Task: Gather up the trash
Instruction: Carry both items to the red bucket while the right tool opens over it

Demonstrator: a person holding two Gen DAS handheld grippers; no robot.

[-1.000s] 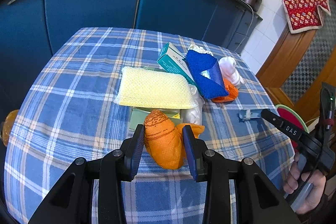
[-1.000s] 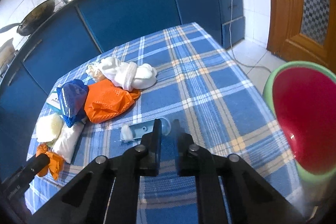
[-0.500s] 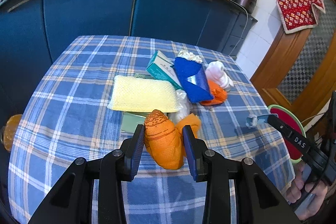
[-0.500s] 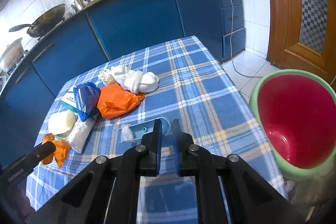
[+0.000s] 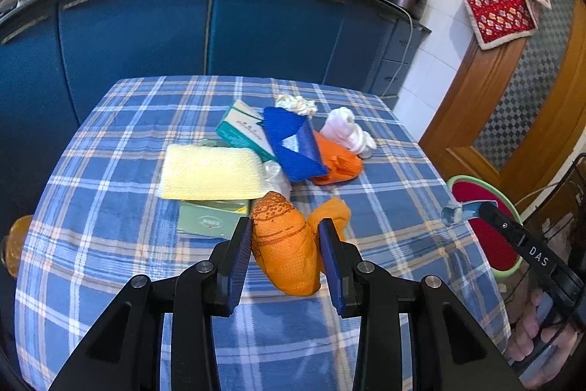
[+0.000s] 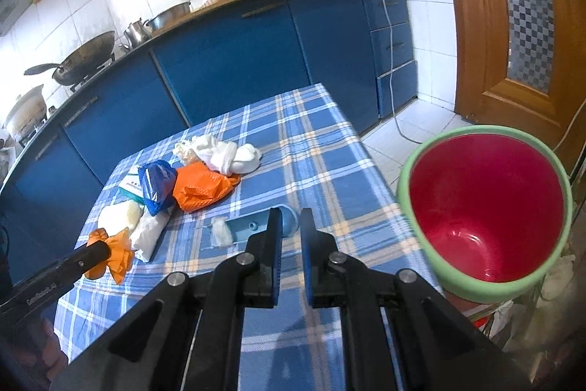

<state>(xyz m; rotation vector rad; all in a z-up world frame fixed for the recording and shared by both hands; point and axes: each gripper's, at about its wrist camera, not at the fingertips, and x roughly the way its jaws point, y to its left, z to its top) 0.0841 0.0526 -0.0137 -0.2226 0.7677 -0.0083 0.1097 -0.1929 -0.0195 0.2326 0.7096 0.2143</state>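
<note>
My left gripper [image 5: 285, 233] is shut on a crumpled orange bundle [image 5: 284, 244], held just above the checked tablecloth [image 5: 110, 207]. In the right wrist view that same bundle [image 6: 117, 250] hangs at the left gripper's tip. My right gripper [image 6: 291, 218] is shut on a small blue-grey plastic piece [image 6: 252, 226] with a white wad [image 6: 221, 231] at its far end. In the left wrist view this piece [image 5: 454, 212] hangs past the table's right edge, by the bin. The bin [image 6: 404, 178], green outside and red inside, stands open on the floor to the right.
More trash lies mid-table: a yellow mesh pad [image 5: 208, 171], a teal box [image 5: 241, 132], a blue bag [image 5: 293, 145], an orange bag [image 5: 338, 165], white cloth [image 5: 348, 132], a green packet [image 5: 208, 218]. Blue cabinets [image 5: 256, 24] stand behind; a wooden door [image 5: 512, 98] is at the right.
Both grippers have risen and drawn back from the pile with their loads. The right one has carried the plastic piece off the table's edge, and the bin fills more of its view.
</note>
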